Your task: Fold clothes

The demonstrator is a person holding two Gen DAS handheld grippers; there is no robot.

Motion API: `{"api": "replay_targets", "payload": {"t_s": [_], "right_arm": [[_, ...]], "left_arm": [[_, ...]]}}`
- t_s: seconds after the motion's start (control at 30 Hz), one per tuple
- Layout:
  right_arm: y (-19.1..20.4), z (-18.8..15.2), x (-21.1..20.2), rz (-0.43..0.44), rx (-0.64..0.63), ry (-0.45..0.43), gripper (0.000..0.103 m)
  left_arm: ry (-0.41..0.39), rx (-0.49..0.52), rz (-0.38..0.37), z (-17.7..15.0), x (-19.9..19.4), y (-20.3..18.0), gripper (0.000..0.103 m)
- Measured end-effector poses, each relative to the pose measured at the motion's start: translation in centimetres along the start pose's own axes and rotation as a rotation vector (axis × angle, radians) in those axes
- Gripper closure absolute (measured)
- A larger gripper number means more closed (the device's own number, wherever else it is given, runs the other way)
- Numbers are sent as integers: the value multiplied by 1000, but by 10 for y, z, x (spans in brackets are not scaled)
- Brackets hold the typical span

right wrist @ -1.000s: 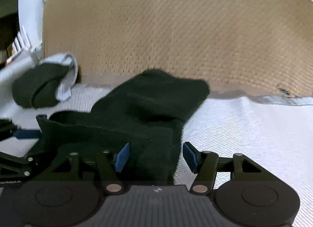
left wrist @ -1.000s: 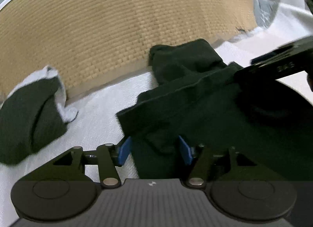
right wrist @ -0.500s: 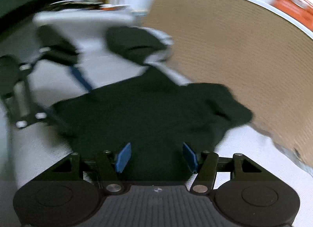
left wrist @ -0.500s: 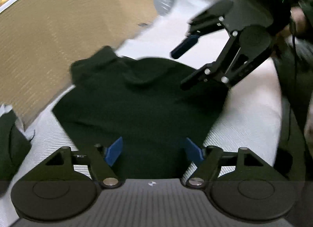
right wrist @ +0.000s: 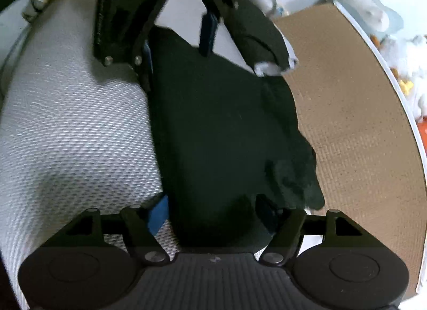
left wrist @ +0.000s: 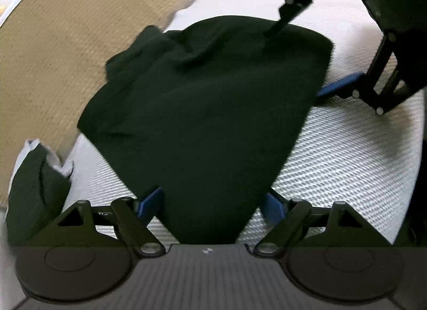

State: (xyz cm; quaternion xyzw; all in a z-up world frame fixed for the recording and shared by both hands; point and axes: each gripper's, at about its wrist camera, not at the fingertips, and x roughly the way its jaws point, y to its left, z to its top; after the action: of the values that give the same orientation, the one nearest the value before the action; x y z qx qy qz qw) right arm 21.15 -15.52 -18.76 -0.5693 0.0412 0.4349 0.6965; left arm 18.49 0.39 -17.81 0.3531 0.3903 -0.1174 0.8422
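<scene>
Now we open both jaws: left gripper and right gripper release the dark garment lying between them (snagged pads might undo our fold).

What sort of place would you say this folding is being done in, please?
Probably a home bedroom or living space: the dark garment lies on a white woven bedspread-like cover, beside a tan woven mat, with what looks like a white plush toy at the edge.

White woven bedding beside a tan woven panel, possibly a headboard.
</scene>
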Motion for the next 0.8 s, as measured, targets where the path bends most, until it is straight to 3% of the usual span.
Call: {"api": "replay_targets", "payload": {"t_s": [0.13,0.3,0.57,0.63,0.7,0.8], "right_arm": [[-17,6,12,42,102,40,30],[-14,8,22,27,64,29,30],[-27,17,55,48,125,35,31],[-27,15,48,63,166,43,41],[-27,15,45,86,197,46,55],[-17,17,40,81,164,44,69]], "left_arm": [[-13,56,62,2,3,-5,22],[-30,118,87,6,13,-8,22],[-31,180,112,12,25,-9,23],[-30,171,104,14,26,-10,28],[-30,168,85,14,25,-11,48],[-18,229,78,14,21,-22,69]]}}
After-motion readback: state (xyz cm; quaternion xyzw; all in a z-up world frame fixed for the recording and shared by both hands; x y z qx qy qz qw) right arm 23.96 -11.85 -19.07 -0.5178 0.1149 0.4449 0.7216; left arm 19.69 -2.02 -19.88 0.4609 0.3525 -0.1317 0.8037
